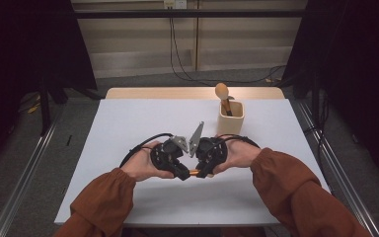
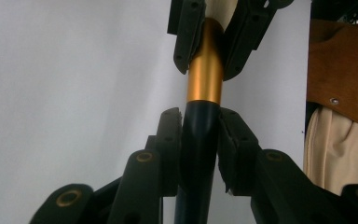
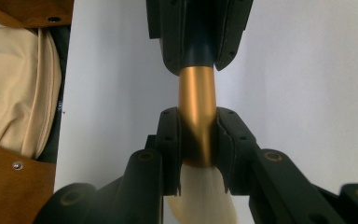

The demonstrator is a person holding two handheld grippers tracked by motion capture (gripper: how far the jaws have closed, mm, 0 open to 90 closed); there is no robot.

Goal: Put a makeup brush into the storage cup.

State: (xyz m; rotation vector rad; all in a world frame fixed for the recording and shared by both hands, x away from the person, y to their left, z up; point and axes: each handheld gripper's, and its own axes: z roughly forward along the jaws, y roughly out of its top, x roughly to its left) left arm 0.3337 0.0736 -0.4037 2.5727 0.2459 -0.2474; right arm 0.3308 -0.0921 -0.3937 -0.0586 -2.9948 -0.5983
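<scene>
Together clamped on one brush: left gripper on dark handle, right gripper on gold ferrule. Up close, pale bristles. From above, cup behind.

High view: fixed above your side of the white table, looking forward and down; your forearms enter at 6 o'clock and the far edge lies toward 12.

Left gripper view: rides your left gripper, looks along its jaws, very close, with the brush running from 6 to 12 o'clock.

Right gripper view: rides your right gripper, equally close, facing the opposite way.

Shared: both gripper views hold the brush's gold ferrule and each other's jaws; the high view sees that junction at table centre, small.
</scene>
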